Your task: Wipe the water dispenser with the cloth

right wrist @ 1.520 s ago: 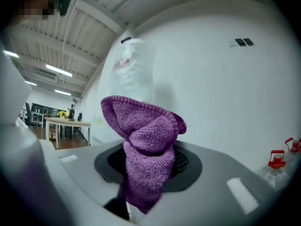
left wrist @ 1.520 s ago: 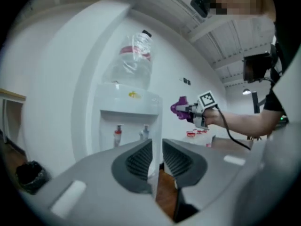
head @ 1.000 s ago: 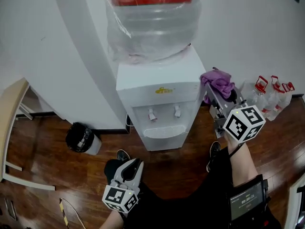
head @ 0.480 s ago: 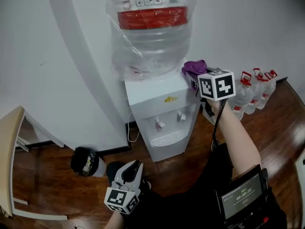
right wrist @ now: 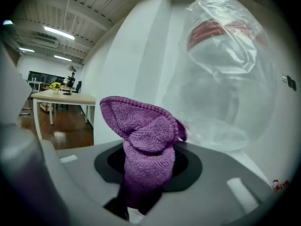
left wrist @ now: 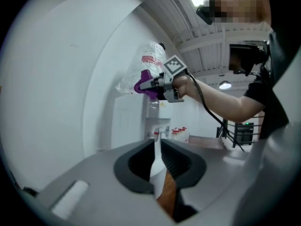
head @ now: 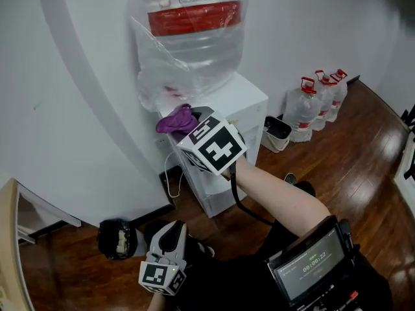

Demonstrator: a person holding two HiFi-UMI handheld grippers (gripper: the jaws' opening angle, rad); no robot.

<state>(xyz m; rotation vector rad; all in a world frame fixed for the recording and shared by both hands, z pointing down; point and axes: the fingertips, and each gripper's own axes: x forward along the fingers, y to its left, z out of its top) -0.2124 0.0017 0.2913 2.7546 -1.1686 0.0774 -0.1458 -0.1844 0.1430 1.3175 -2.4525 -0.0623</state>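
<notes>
The white water dispenser point(head: 245, 106) stands against the wall with a plastic-wrapped bottle point(head: 189, 39) on top. My right gripper point(head: 185, 126) is shut on a bunched purple cloth point(head: 176, 120) and holds it at the top left corner of the dispenser, just below the bottle. In the right gripper view the cloth point(right wrist: 142, 140) stands up out of the jaws, with the bottle point(right wrist: 222, 79) close behind it. My left gripper point(head: 166, 237) hangs low by my legs. Its jaws are closing to a narrow gap with nothing between them. The left gripper view shows the right gripper point(left wrist: 155, 85) from below.
Several water jugs point(head: 319, 97) and a small white bin point(head: 277, 133) stand to the right of the dispenser. A black waste bin point(head: 117, 238) sits on the wooden floor to its left. A cable point(head: 170, 181) hangs by the wall. A screen unit point(head: 311, 271) is at my waist.
My right gripper has carried the cloth from the dispenser's right side up and across to its top left corner under the bottle. The left gripper has stayed low and its jaws have narrowed.
</notes>
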